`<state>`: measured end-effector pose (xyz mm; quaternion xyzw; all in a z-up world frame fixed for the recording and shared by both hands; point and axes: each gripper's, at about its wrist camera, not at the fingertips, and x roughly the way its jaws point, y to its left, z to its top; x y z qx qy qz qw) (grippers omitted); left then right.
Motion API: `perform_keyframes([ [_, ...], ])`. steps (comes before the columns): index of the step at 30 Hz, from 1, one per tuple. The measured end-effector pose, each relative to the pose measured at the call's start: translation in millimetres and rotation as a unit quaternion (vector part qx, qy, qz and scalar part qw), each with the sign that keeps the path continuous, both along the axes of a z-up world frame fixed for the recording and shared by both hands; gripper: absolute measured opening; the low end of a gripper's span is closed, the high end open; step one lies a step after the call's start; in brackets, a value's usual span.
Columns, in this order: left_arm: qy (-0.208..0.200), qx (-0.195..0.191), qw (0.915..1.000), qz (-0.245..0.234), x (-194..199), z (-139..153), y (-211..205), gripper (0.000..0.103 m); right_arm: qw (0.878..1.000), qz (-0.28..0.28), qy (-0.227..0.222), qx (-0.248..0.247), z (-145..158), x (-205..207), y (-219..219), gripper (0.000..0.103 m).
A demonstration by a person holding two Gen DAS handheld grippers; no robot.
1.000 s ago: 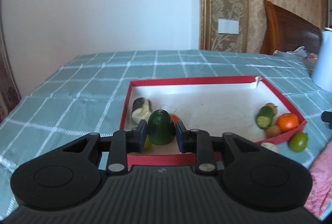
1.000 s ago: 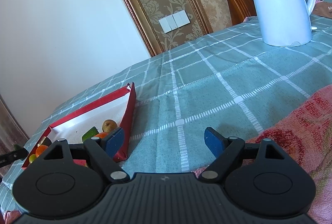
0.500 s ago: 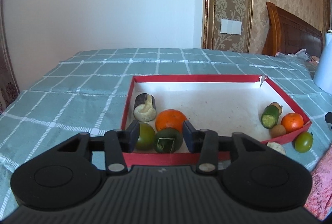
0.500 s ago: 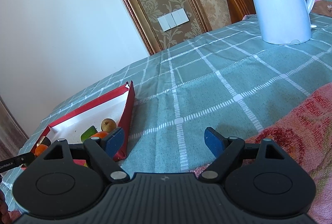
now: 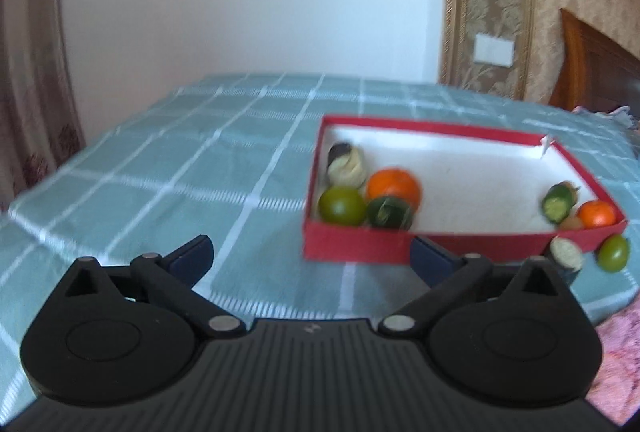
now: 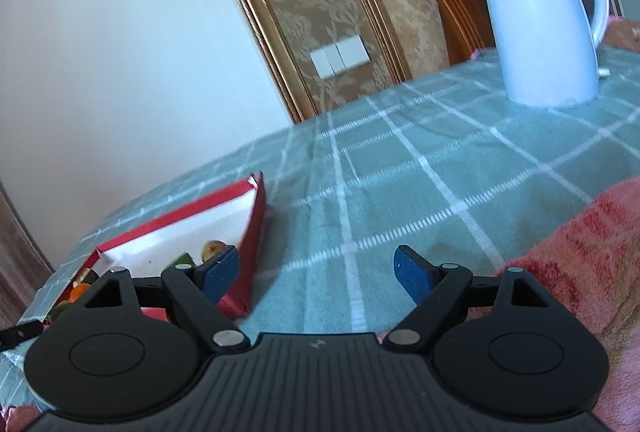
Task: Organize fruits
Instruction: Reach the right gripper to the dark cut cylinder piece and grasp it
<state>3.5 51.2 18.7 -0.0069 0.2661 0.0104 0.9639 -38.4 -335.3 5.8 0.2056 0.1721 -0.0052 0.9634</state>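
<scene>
Loose fruit: a round green fruit (image 5: pixel 613 252) and a cut pale-faced piece (image 5: pixel 567 254) lie on the worktop, just outside the red cardboard tray (image 5: pixel 360 243), at its near right corner.
Left tool (image 5: pixel 312 252): jaws just opened wide, nothing between them; the fruit lies ahead to its right.
Right tool (image 6: pixel 316 270): open, empty, probably nearer.

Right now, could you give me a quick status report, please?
Left gripper just opened, empty. Right gripper open, empty. Dark green fruit in red box. Two pieces outside the box.
</scene>
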Motion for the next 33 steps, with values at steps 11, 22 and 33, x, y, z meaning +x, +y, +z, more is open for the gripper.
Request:
perform_keyframes([
  [11,0.058,0.009,0.9982,0.012,13.0,-9.2,0.2,0.103,0.994,0.088,-0.026,-0.054,11.7,-17.9,69.5,0.089],
  [22,0.057,-0.011,0.9982,0.018,13.1,-8.5,6.2,0.103,0.984,0.146,-0.021,-0.098,14.6,-22.8,122.1,0.089],
  [33,0.047,-0.025,0.9983,0.022,9.5,-7.2,10.0,0.103,0.979,0.157,-0.015,-0.13,15.0,-19.7,137.6,0.089],
])
